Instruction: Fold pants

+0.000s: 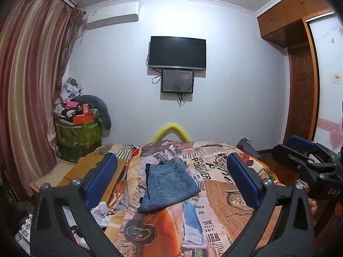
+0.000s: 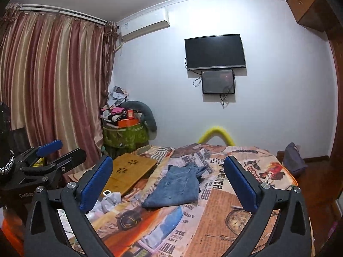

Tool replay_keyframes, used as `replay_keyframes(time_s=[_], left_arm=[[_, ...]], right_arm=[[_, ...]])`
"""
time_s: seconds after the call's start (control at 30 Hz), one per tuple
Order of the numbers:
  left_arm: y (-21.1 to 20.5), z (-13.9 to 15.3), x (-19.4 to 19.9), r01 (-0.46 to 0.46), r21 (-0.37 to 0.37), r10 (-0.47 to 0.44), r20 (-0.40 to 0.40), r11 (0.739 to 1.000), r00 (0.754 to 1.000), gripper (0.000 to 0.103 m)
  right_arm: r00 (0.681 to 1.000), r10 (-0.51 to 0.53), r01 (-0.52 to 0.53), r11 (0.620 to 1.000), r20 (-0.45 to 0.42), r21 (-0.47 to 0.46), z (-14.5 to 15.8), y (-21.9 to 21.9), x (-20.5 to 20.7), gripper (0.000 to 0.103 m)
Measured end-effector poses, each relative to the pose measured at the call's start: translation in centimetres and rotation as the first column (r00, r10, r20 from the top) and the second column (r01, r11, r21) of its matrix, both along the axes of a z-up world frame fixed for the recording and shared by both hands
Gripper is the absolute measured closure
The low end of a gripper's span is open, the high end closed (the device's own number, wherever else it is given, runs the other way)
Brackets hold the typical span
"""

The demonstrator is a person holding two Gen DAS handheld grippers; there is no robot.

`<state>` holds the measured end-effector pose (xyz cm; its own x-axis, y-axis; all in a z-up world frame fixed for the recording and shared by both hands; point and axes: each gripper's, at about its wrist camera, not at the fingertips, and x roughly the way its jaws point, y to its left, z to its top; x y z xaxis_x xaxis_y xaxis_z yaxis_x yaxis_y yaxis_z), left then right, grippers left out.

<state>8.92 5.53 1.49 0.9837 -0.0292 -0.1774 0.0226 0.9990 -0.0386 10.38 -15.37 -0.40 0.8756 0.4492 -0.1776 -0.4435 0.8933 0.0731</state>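
Bedroom scene, pale wall at the far end. One bed with a printed newspaper-pattern quilt point(image 1: 218, 192) fills the near and middle ground. One striped curtain point(image 1: 27, 81) hangs at left; one wooden wardrobe point(image 1: 300, 68) stands at right. On the far wall: one air conditioner point(image 1: 111, 16), one television point(image 1: 178, 52), and one smaller screen point(image 1: 177, 81) just below it. One green box piled with clutter point(image 1: 79, 135) sits in the far left corner. One bamboo lap tray point(image 2: 128, 171) lies at the left edge of the bed.

One pair of blue jeans point(image 1: 169, 185), folded into a compact stack, lies flat on the quilt near the bed's middle, back pocket up.

Two grippers counted. Left gripper point(image 1: 171, 181): jaws spread wide, nothing between the blue pads; it hangs above the near end of the bed, apart from the cloth, with the jeans framed between its fingers farther on. Right gripper point(image 2: 168, 183): jaws likewise spread wide and empty, jeans again between the fingers and ahead, not touched.

Left wrist view alone shows the right gripper from the side at the far right edge, plus the wardrobe door. Right wrist view alone shows the left gripper at the near left, the tray's flower-shaped cutouts, and one dark garment point(image 2: 293, 160) at the bed's far right corner.
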Motion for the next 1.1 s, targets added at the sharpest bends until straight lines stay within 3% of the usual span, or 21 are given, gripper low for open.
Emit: replay_keyframes(time_s=[1.1], left_arm=[[-0.42,-0.64,0.93,0.020,0.007,-0.019,-0.023,1.000,1.000,0.000]], right_arm=[[0.999,-0.025,0.025,1.000,-0.028,-0.002,-0.13,-0.65,-0.43,0.000]])
